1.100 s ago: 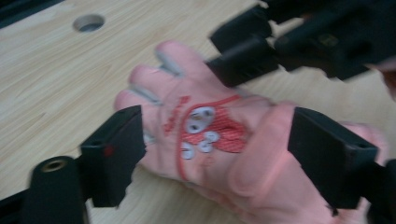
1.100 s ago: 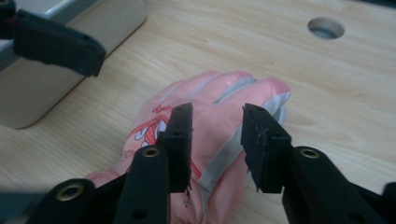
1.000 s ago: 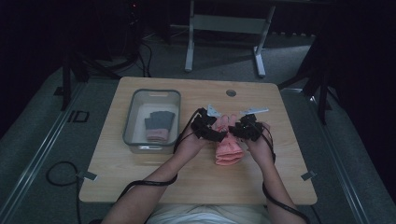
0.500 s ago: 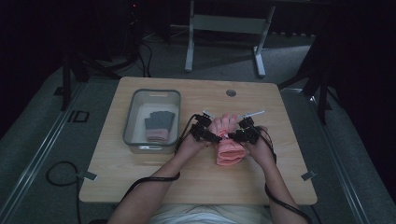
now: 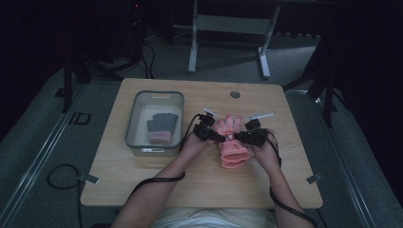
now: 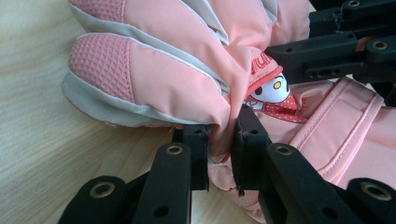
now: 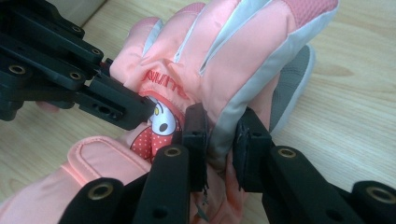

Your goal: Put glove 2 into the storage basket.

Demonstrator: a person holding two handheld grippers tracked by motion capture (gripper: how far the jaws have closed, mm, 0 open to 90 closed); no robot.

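**Pink glove pinched from both sides at mid-bench**

At the centre of the high view, one pink glove (image 5: 233,145) lay on the bench (image 5: 199,185), cuff toward the lower edge, with the left gripper (image 5: 212,134) and right gripper (image 5: 241,137) meeting over its middle. In the left half sat one grey bin (image 5: 134,121) holding one dark glove (image 5: 160,128), apparently already stowed; the pink one was not yet lifted.

In the left gripper view, lower centre, the fingers (image 6: 197,154) had just been closing and were clamped on a fold of the glove's edge.

In the right gripper view, the fingers (image 7: 196,135) had likewise been closing and pinched the opposite edge, the other gripper at upper left.
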